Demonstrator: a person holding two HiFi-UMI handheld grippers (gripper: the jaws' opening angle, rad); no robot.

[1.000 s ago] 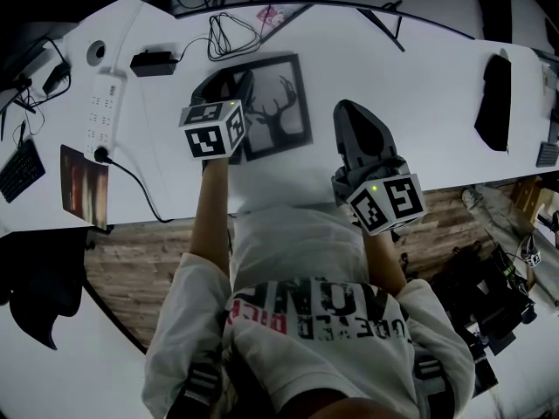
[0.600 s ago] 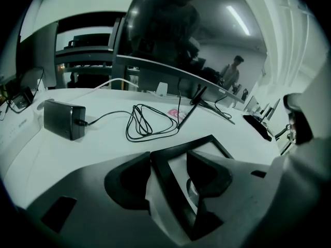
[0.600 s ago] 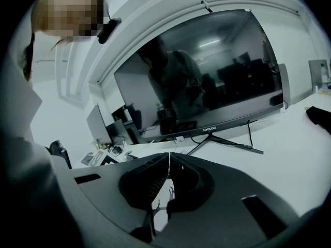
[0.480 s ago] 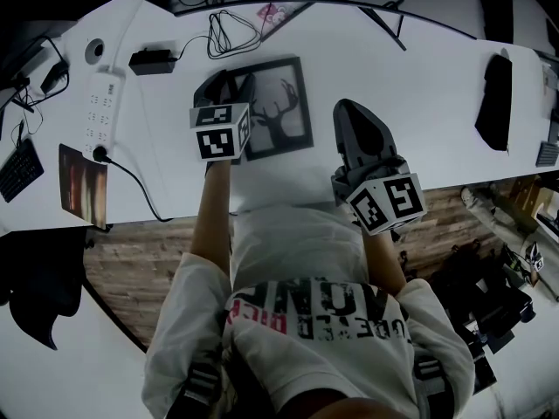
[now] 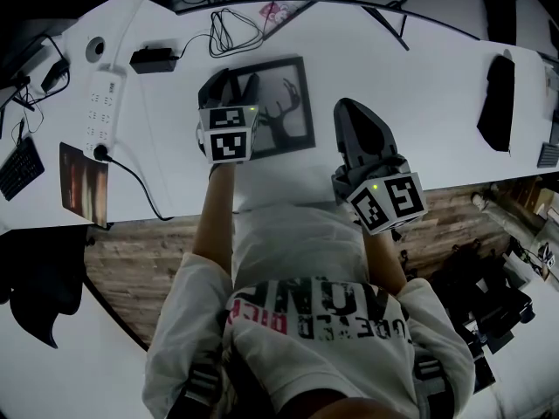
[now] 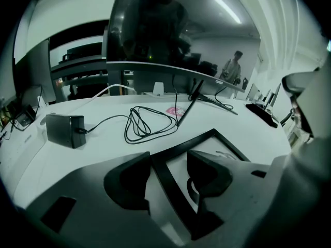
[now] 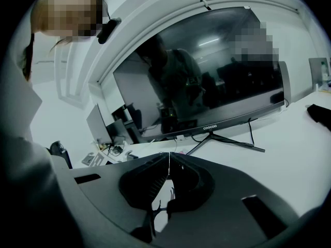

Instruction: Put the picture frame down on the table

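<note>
We log the picture frame (image 5: 284,103) flat on the table (image 5: 419,85) just nearside of the coiled cable (image 5: 231,31), left gripper (image 5: 232,84) jaws just opened and straddling its edge without touching, right gripper (image 7: 169,159) pressed together and empty; only withdrawal seems left.

Far side: coiled cable (image 5: 231,33) and black adapter (image 5: 153,60) lay beyond the picture frame (image 5: 286,103).
Left: power strip (image 5: 103,103) lay well apart.
Right: table (image 5: 424,94) lay open.
</note>
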